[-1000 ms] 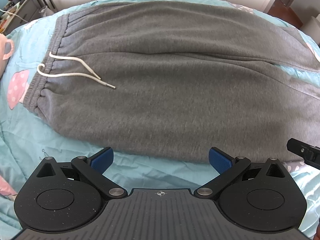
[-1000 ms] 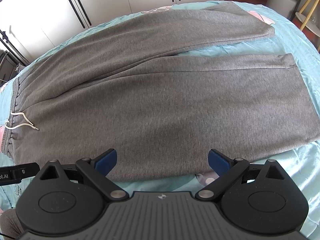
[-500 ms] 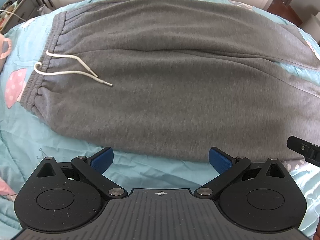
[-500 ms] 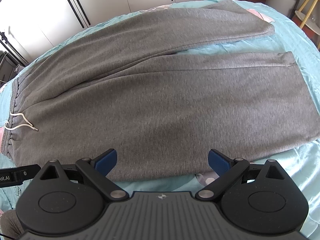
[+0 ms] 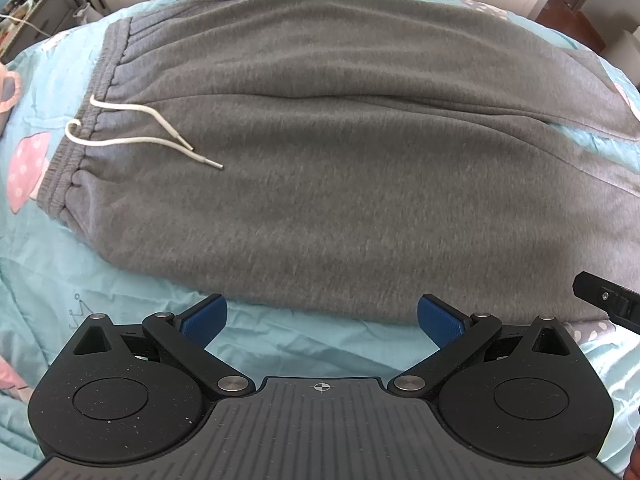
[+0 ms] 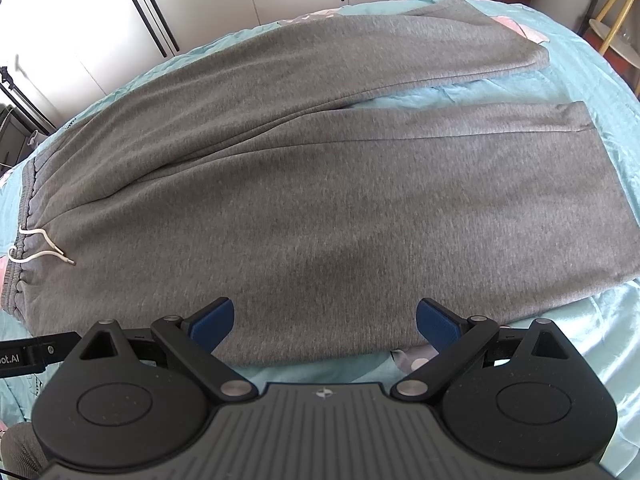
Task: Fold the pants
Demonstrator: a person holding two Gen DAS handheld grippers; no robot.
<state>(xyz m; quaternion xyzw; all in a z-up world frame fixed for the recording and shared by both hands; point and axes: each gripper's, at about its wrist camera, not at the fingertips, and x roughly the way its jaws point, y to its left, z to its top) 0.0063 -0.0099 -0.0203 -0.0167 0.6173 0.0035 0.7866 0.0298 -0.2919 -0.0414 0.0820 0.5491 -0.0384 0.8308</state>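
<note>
The pants [image 6: 320, 184] lie flat and unfolded on the bed [image 6: 600, 340], waistband to the left, both legs running right and splayed apart at the cuffs, with bare sheet showing between them; the near leg's long edge runs just ahead of both grippers; the drawstring [image 5: 136, 132] lies loose on the front near the waistband. The left gripper [image 5: 320, 316] hovers near the hip end of that edge, jaws wide, holding nothing; the right gripper [image 6: 324, 320] hovers over the same edge further down the leg, jaws wide and empty too. The step in hand looks like taking the near edge to lay one leg over the other; to do it well, pinch only the near leg's edge, both layers but no sheet; grip at matching depth; lift together and carry across evenly so the fabric lands smooth, edges matched, with the drawstring tucked inside.
</note>
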